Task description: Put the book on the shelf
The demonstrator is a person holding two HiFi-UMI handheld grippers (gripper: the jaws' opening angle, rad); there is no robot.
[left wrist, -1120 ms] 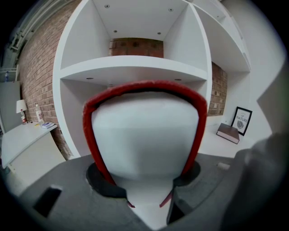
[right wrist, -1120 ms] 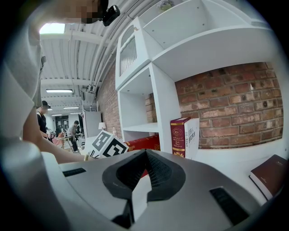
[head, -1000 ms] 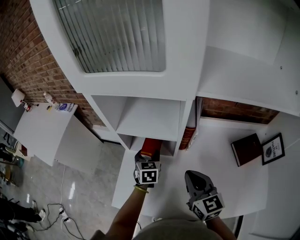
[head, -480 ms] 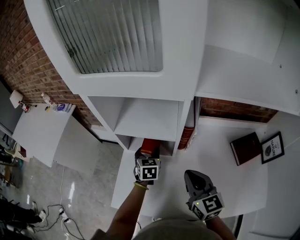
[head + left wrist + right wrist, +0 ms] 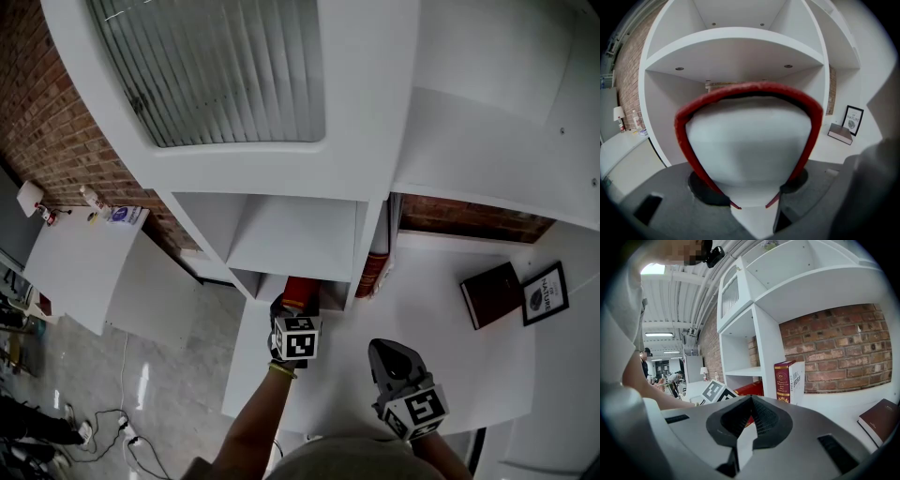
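Our left tongs [image 5: 289, 311] are clamped on the red hardcover book [image 5: 747, 145], gripping it by the near end so that the white page block and red cover edges fill the left gripper view, while our right tongs [image 5: 750, 399] hang pressed together with nothing in them, low over the white surface [image 5: 427, 309]. We hold the book at the mouth of the lower compartment of the white shelf unit [image 5: 295, 234], its far end just under the shelf board. To do this step well, we judge that we should keep the book square to the opening, slide it in centred between the two side walls, and let go only once its weight rests on the compartment floor. We should also keep the idle tongs clear of the maroon book [image 5: 783, 380] and the white book [image 5: 800, 376] standing just beside the unit. Much is hidden from us: the book itself blocks the compartment floor and back wall, the shelf board covers its far end from above, so we cannot tell how deep it sits or whether it touches anything. Its title does not show either.
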